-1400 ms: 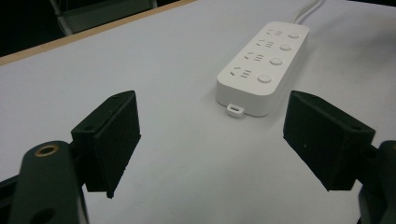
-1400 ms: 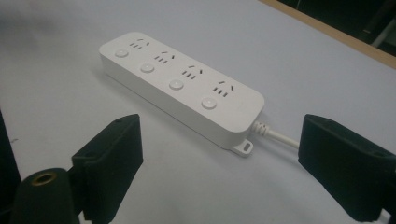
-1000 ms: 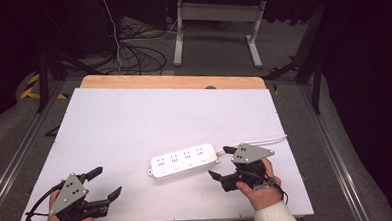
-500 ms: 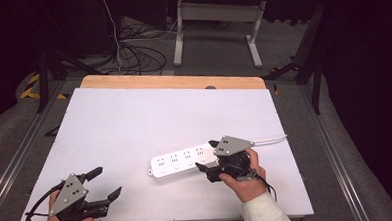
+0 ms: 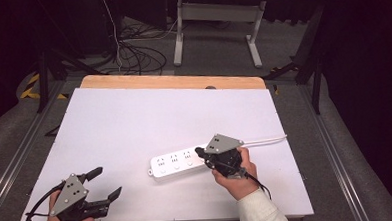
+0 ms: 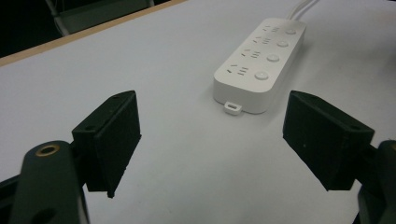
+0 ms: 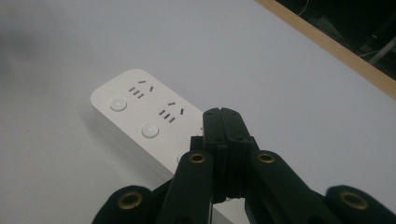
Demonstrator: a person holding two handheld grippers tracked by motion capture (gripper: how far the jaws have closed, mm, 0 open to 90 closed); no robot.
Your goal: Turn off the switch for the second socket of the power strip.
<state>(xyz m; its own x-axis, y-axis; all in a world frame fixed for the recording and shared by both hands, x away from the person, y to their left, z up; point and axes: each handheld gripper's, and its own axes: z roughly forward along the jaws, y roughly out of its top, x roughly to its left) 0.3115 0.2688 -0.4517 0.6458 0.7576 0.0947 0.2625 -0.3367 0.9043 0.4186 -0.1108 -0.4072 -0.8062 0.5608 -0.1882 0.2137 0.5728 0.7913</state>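
Matt plastics on a smooth white top.

Smooth white plastic with a soft sheen on the power strip (image 5: 179,163), round buttons slightly glossier. Matt black plastic on the jaws of the left gripper (image 6: 212,140) and right gripper (image 7: 223,122), brass-coloured metal rivets at the joints, dull grey metal plate on top of each. Smooth matt white table (image 5: 134,118), bare light wood along the 12 o'clock edge. White cloth sleeve (image 5: 261,212) at 5 o'clock.
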